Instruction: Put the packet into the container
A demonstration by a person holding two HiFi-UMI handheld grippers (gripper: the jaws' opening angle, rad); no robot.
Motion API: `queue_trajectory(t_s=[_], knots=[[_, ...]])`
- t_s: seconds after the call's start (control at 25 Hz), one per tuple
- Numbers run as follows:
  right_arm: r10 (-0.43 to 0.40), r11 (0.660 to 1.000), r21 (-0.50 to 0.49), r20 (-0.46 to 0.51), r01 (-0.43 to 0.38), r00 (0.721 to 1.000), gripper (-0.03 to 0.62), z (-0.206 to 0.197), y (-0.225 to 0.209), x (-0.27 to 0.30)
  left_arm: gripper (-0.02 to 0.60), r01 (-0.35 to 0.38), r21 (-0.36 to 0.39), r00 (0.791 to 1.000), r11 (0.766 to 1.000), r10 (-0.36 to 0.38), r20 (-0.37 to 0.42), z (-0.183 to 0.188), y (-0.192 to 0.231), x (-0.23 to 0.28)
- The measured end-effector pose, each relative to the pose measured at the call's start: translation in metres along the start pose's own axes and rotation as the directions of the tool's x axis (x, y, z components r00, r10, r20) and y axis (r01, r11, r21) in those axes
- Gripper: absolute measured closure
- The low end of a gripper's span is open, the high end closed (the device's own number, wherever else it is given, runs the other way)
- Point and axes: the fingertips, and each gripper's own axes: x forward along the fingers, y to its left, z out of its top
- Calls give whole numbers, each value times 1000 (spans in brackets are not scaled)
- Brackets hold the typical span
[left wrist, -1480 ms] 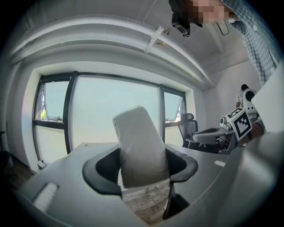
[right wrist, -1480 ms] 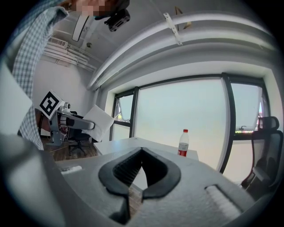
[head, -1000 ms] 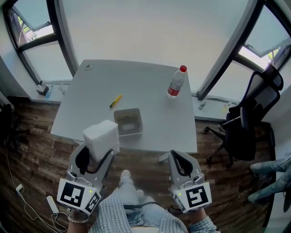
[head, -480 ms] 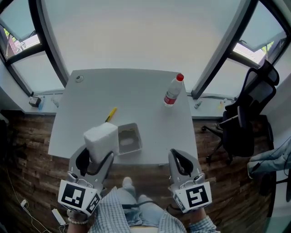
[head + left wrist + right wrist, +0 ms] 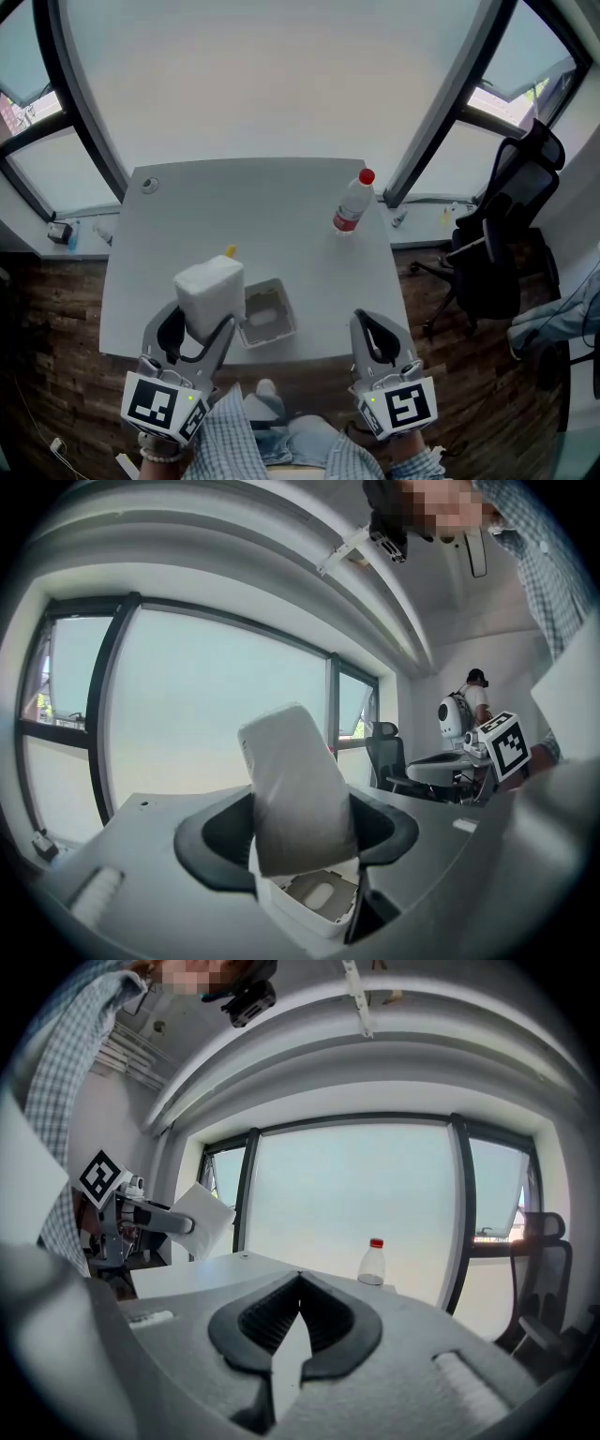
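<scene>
My left gripper (image 5: 200,321) is shut on a white packet (image 5: 210,294), which stands upright between its fingers; in the left gripper view the packet (image 5: 298,799) fills the gap between the dark pads. The small white open container (image 5: 266,315) sits near the front edge of the grey table (image 5: 281,216), just right of the packet, and it shows below the packet as a container (image 5: 314,902) with an empty bottom. My right gripper (image 5: 377,336) hangs in front of the table edge, shut with nothing in it, its tips (image 5: 298,1281) touching.
A clear bottle with a red cap (image 5: 352,202) stands at the table's back right. A yellow pen (image 5: 230,250) peeks out behind the packet. A black office chair (image 5: 502,253) stands to the right, slanted window posts behind, and wooden floor around the table.
Both grippers have come forward toward the table. The packet now hangs over the table's front edge beside the container and hides most of the pen. The grip is unchanged.
</scene>
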Motion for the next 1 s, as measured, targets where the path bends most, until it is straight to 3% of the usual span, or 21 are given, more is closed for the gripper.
queue_trajectory(t_s=[0.44,1.0], knots=[[-39,999,-3,-14,39,999,592,-1,9,33,304,58,0,998,998,-58,-18,-9,30,22],[-78,997,-18,-43,77,996,592,-4,2,38,304,114,-14,992,993,-115,-60,-21,31,41]])
